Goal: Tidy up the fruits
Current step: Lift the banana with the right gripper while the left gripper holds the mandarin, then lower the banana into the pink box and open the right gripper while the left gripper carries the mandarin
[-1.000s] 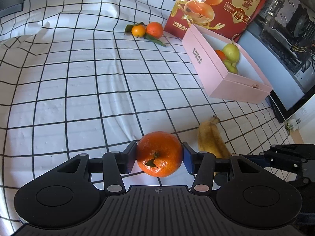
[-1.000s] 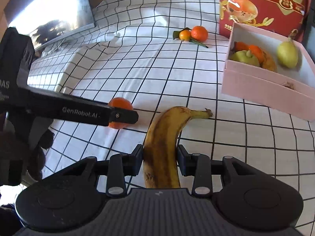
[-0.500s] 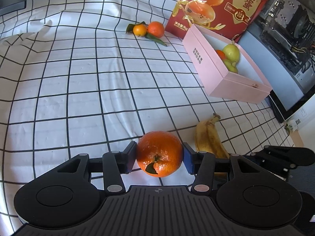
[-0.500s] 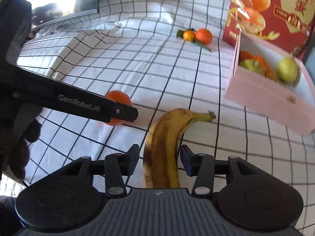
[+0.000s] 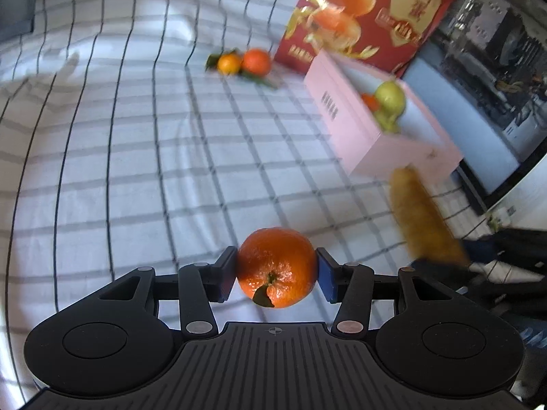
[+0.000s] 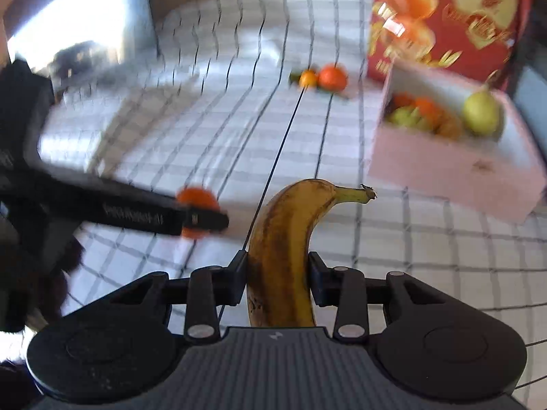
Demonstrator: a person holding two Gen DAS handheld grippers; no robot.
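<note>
From my right wrist cam, the right gripper [image 6: 276, 275] was clamped on a spotty banana [image 6: 285, 249], stem pointing up and right. Off to the left, the left gripper [image 6: 205, 217] had an orange [image 6: 196, 198] pinched. Further back sat the pink box [image 6: 454, 171] with pears and oranges inside, plus two small oranges [image 6: 323, 77] on the checked cloth [image 6: 212, 130]. Pretty blurry.

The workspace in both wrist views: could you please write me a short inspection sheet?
Surface: checked white cloth, wrinkled.
Job's things: orange and banana held; pink box holds pears and oranges; two small leafy oranges loose.
Clutter: red gift carton behind the box.
Grippers: left gripper shut on the orange; right gripper shut on the banana.
Cables: nothing seen.
Surroundings: dark screen beside the box.
</note>
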